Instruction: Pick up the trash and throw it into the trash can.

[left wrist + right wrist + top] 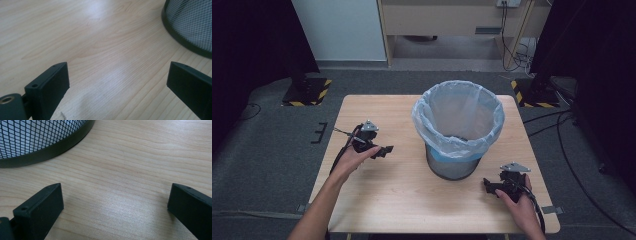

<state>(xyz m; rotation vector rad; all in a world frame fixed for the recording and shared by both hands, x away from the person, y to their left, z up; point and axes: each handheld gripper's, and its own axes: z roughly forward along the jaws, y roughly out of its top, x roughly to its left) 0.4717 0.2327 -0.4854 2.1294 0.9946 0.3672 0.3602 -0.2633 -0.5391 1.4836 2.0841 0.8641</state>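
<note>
Beside both tools (387,150) (487,186), bin (37,142) cut off

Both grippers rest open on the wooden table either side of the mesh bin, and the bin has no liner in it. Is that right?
Not quite. The mesh bin does have a liner: a pale plastic bag folded over its rim, as the high view shows. The left gripper and right gripper do sit open on the wooden table either side of it.

Both forearms bare with no sleeves, left gripper (388,149) and right gripper (486,185) black blocky units, each topped by a grey three-cornered plate and trailing a black cable, with flat rectangular black jaws bearing small screw holes.
</note>
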